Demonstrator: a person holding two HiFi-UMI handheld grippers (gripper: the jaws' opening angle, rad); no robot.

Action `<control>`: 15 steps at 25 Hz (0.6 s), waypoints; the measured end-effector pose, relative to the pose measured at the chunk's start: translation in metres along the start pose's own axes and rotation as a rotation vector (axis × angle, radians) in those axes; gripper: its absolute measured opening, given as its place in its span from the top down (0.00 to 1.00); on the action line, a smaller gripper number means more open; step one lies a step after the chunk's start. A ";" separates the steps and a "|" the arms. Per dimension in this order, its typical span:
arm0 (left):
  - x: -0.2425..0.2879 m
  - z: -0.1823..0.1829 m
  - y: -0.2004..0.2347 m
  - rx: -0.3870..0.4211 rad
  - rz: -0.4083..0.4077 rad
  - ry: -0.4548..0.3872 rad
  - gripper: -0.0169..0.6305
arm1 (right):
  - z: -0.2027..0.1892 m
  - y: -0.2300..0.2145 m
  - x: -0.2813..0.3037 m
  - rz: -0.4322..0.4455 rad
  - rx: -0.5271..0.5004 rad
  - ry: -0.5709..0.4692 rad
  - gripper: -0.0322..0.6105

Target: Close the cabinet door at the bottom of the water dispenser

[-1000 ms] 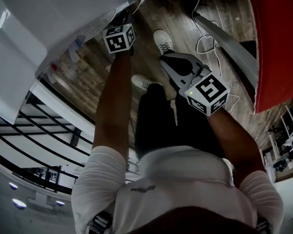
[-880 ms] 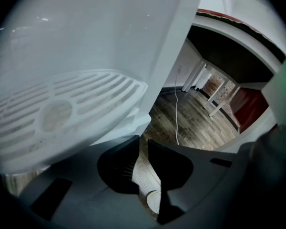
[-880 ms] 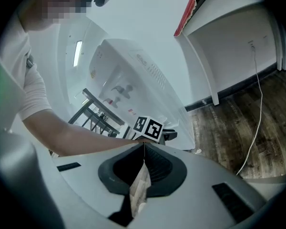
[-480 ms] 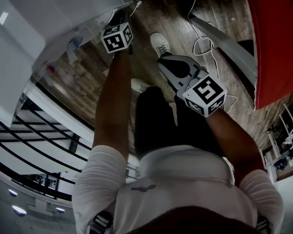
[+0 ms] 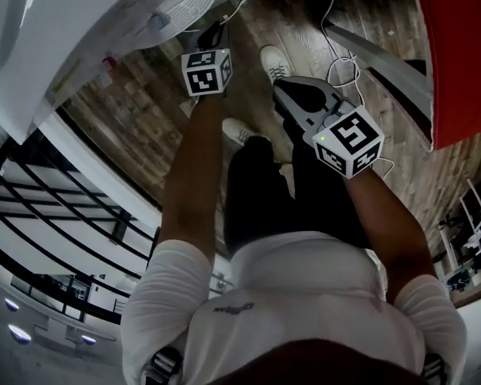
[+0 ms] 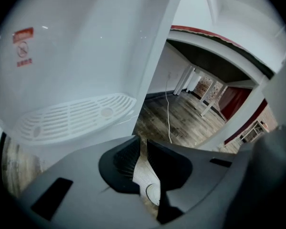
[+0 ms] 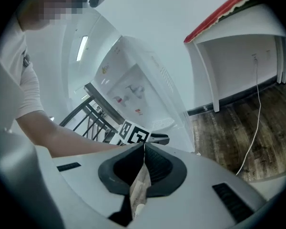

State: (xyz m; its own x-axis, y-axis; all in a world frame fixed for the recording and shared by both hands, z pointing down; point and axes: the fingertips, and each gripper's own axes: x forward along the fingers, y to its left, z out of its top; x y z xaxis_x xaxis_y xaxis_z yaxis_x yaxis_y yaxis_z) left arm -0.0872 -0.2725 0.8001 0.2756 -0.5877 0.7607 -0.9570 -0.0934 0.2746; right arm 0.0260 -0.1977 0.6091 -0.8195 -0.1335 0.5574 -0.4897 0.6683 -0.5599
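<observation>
L gripper [image 5: 214, 32] sits just beside the tall white plastic water dispenser [image 5: 72, 30], facing its slotted white drip tray [image 6: 76, 116]. Jaws closing, narrow gap, nothing btwn. R gripper [image 5: 284, 95] pinched together, empty, well apart from it. Bottom cabinet door not visible, so I can't confirm it's closed.

The scene is being viewed in the head view from above the person's shoulders, steeply downward onto the wooden floor [image 5: 144, 111], with the water dispenser [image 5: 80, 30] at upper left. The dispenser's white front and drip grille [image 6: 71, 118] are being filmed from close by in the left gripper view. Dispenser and floor are also being taken in from farther back in the right gripper view.
</observation>
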 end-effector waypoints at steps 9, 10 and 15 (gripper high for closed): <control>-0.149 -0.043 -0.016 -0.029 -0.006 0.026 0.97 | 0.017 0.059 -0.038 -0.060 -0.077 -0.078 0.92; -0.165 -0.050 -0.014 -0.042 0.006 0.041 0.97 | 0.016 0.066 -0.040 -0.057 -0.084 -0.080 0.92; -0.254 -0.067 -0.013 -0.056 0.016 0.036 0.97 | 0.006 0.117 -0.041 -0.005 -0.064 -0.076 0.92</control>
State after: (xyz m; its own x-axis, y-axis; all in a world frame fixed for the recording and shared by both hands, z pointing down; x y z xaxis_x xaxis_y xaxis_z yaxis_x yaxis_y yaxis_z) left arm -0.1391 -0.0681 0.6423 0.2642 -0.5590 0.7859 -0.9551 -0.0382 0.2939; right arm 0.0006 -0.1185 0.5168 -0.8382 -0.1903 0.5110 -0.4759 0.7128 -0.5151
